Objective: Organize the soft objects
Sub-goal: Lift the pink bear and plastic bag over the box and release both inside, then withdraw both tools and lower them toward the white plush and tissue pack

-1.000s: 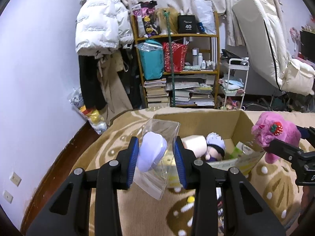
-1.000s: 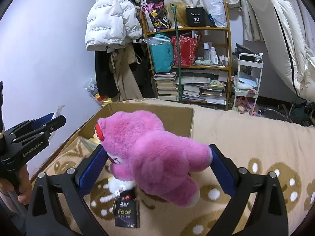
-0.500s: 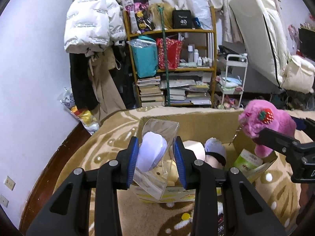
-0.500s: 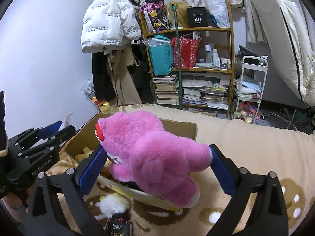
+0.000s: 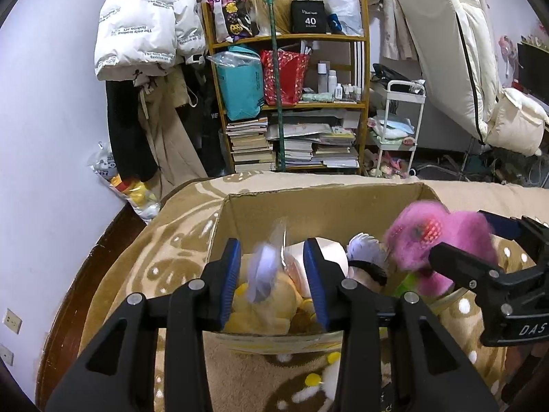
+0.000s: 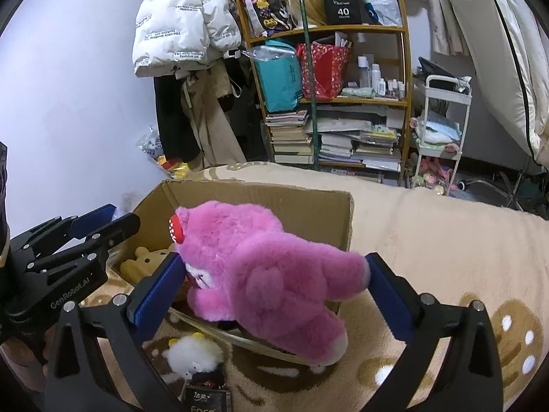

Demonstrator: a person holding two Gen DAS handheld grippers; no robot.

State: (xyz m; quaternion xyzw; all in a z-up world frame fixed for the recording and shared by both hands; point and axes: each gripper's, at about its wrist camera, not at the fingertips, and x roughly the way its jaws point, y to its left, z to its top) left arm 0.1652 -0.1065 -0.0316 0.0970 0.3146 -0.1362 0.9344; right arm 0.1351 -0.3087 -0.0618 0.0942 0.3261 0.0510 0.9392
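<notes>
The right gripper (image 6: 274,278) is clamped on a pink plush (image 6: 264,271), holding it over the near right corner of an open cardboard box (image 6: 322,206) that sits on a tan spotted blanket (image 6: 446,240). The left gripper (image 5: 272,274) hangs above the box's near edge with its jaws apart and a blurred lavender item in clear wrapping (image 5: 264,271) between them, not visibly pinched. Inside the box lie a yellow plush (image 5: 267,302) and a white-haired doll (image 5: 363,250), while a small white plush (image 6: 192,353) lies on the blanket just outside it.
</notes>
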